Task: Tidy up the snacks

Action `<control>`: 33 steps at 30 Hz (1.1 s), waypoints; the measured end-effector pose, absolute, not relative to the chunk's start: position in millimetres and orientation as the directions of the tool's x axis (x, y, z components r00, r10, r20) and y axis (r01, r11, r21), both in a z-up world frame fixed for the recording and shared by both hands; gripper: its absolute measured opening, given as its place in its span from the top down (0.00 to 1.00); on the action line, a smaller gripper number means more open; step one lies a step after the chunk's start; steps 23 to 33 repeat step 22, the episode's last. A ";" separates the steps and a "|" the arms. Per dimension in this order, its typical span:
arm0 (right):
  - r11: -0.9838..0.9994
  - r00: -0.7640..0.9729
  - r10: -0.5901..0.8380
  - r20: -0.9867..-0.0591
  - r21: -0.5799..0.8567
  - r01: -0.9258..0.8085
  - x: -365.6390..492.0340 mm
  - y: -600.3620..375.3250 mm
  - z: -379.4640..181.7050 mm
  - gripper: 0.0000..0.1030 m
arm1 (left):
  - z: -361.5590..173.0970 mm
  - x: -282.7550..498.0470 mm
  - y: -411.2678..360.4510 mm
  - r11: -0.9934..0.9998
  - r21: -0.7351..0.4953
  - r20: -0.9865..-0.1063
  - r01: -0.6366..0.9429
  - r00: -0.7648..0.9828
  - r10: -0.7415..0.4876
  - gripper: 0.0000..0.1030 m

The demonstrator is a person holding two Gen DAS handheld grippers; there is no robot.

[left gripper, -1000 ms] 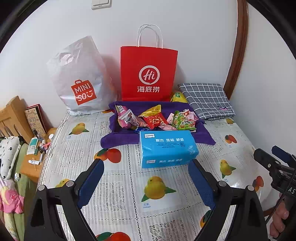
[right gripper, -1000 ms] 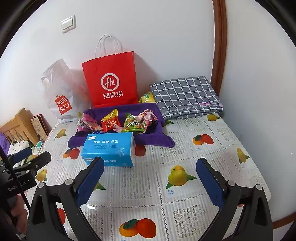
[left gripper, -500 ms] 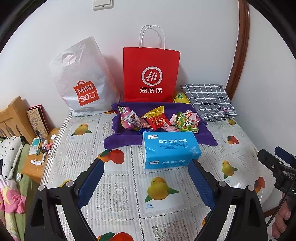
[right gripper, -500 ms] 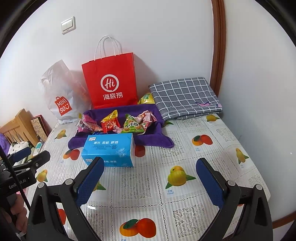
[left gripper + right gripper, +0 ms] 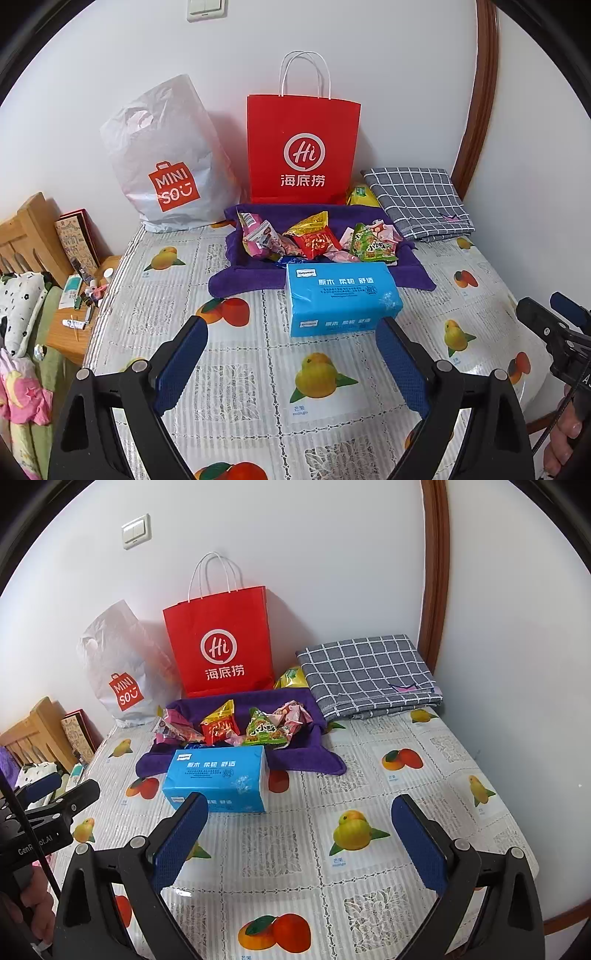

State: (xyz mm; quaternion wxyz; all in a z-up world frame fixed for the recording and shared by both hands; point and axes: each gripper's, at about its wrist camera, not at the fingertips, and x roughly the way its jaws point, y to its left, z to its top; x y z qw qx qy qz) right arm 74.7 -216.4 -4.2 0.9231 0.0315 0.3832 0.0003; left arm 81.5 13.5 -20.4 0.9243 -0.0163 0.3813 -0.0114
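Several snack packets lie on a purple cloth (image 5: 251, 280) (image 5: 306, 760) at the back of the table: a red and gold one (image 5: 316, 240) (image 5: 219, 727), a green one (image 5: 371, 245) (image 5: 264, 731) and pink ones (image 5: 258, 236) (image 5: 291, 714). A blue tissue pack (image 5: 341, 299) (image 5: 218, 779) lies in front of the cloth. My left gripper (image 5: 291, 332) is open and empty, just short of the tissue pack. My right gripper (image 5: 299, 812) is open and empty over the table, right of the pack.
A red paper bag (image 5: 303, 151) (image 5: 221, 642) and a white Miniso bag (image 5: 166, 162) (image 5: 118, 672) stand against the wall. A folded grey checked cloth (image 5: 417, 195) (image 5: 369, 675) lies at back right. A yellow packet (image 5: 360, 195) sits behind the purple cloth. A bedside shelf with small items (image 5: 77, 306) is left.
Both grippers have drawn back and a little left, so the tissue pack and snacks sit slightly lower and further right in view. Both stay open.
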 end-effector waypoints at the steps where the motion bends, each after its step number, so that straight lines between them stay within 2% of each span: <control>1: 0.998 0.706 0.025 -0.707 0.059 0.024 74.4 -216.5 -4.0 0.04 | -20.2 81.0 13.2 0.999 -0.038 -0.704 0.009 0.710 -0.034 0.10; 33: 0.998 0.710 0.035 -0.704 0.065 0.015 71.5 -213.4 -5.8 0.04 | -19.8 78.6 13.4 0.999 -0.035 -0.699 0.007 0.714 -0.029 0.10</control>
